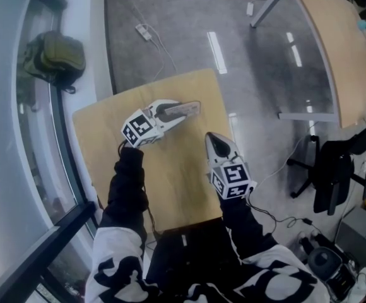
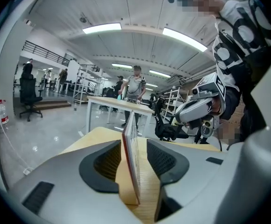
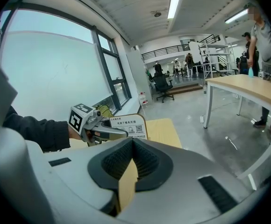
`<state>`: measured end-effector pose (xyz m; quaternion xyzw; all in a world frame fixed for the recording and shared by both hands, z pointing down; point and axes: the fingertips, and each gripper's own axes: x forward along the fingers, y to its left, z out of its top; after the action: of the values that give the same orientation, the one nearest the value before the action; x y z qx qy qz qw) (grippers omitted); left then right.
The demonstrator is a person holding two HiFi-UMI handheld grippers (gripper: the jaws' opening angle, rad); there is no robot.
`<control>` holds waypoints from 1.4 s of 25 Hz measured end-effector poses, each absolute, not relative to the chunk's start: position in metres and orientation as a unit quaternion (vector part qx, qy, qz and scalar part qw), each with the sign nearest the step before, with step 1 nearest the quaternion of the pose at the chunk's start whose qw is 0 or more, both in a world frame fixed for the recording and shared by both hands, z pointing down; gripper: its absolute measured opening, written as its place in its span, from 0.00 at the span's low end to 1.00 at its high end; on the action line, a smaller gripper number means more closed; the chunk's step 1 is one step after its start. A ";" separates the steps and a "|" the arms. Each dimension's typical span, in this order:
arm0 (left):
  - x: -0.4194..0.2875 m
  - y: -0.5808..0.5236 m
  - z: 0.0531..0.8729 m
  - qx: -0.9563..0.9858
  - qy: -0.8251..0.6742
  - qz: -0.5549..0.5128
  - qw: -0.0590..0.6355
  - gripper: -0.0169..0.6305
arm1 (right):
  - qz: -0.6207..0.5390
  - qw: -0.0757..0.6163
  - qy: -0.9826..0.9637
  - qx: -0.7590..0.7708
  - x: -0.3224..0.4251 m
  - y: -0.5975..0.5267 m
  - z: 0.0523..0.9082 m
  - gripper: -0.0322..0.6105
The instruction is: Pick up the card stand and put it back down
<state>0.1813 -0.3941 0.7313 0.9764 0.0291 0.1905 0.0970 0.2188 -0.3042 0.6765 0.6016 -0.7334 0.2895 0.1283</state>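
**Left claw spread around card stand, right claw closed and empty**

My left claw (image 2: pixel 134 143): jaws spread, with the card stand (image 2: pixel 131 162) upright between them. There is a strip of wood visible on each side of it, so neither pad is pressing on it. From the left gripper view the stand is edge-on, thin, with a red edge, and its lower edge sits on the table (image 1: pixel 170 175).

My right claw (image 3: pixel 132 140): pads pressed together at the tips, nothing between them. It hangs over the near right part of the table, apart from the left one and aimed towards it. Its view shows the stand's face, white with print and a small code square, tucked in the left claw's jaws.

In the head view the stand is in the far half of the table, nearer the middle than the left edge. Both my sleeves are dark.

Past the table:
- grey floor with a white power strip (image 1: pixel 144 31) and its cable
- green bag (image 1: pixel 53 59) by the window (image 1: pixel 6 144) on the left
- dark office chair (image 1: pixel 329 169) on the right
- long wooden table (image 1: pixel 334 49) on white legs further back

Far off in the left gripper view, a person (image 2: pixel 135 85) stands behind that long table.
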 end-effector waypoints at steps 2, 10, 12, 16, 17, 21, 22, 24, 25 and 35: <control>0.175 -0.393 0.732 0.975 0.020 0.197 0.101 0.32 | 0.286 0.126 -0.737 0.600 0.215 -0.303 0.671 0.08; 0.115 -0.383 0.732 0.966 -0.068 0.215 0.125 0.47 | 0.262 0.121 -0.756 0.587 0.177 -0.286 0.643 0.08; 0.098 -0.377 0.724 0.966 -0.102 0.199 0.128 0.47 | 0.257 0.118 -0.761 0.584 0.167 -0.278 0.636 0.08; 0.071 -0.362 0.687 0.966 -0.179 0.122 0.140 0.47 | 0.247 0.113 -0.768 0.580 0.150 -0.258 0.617 0.08; 0.067 -0.354 0.678 0.965 -0.193 0.108 0.141 0.47 | 0.245 0.113 -0.769 0.579 0.146 -0.252 0.613 0.08; 0.060 -0.313 0.642 0.963 -0.216 0.088 0.135 0.47 | 0.230 0.110 -0.783 0.568 0.125 -0.229 0.592 0.08; 0.059 -0.302 0.634 0.962 -0.219 0.087 0.134 0.46 | 0.224 0.107 -0.788 0.564 0.120 -0.223 0.585 0.08; 0.056 -0.279 0.617 0.961 -0.228 0.086 0.130 0.45 | 0.212 0.099 -0.797 0.557 0.109 -0.210 0.570 0.08; 0.053 -0.270 0.608 0.960 -0.235 0.086 0.127 0.45 | 0.205 0.096 -0.800 0.556 0.104 -0.204 0.563 0.08; 0.003 -0.193 0.526 0.941 -0.322 0.056 0.094 0.27 | 0.131 0.076 -0.803 0.577 0.080 -0.146 0.499 0.08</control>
<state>0.0027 -0.1935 0.5262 0.9405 -0.3217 0.0556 0.0938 0.0798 -0.1458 0.4992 0.5768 -0.8026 0.1312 0.0764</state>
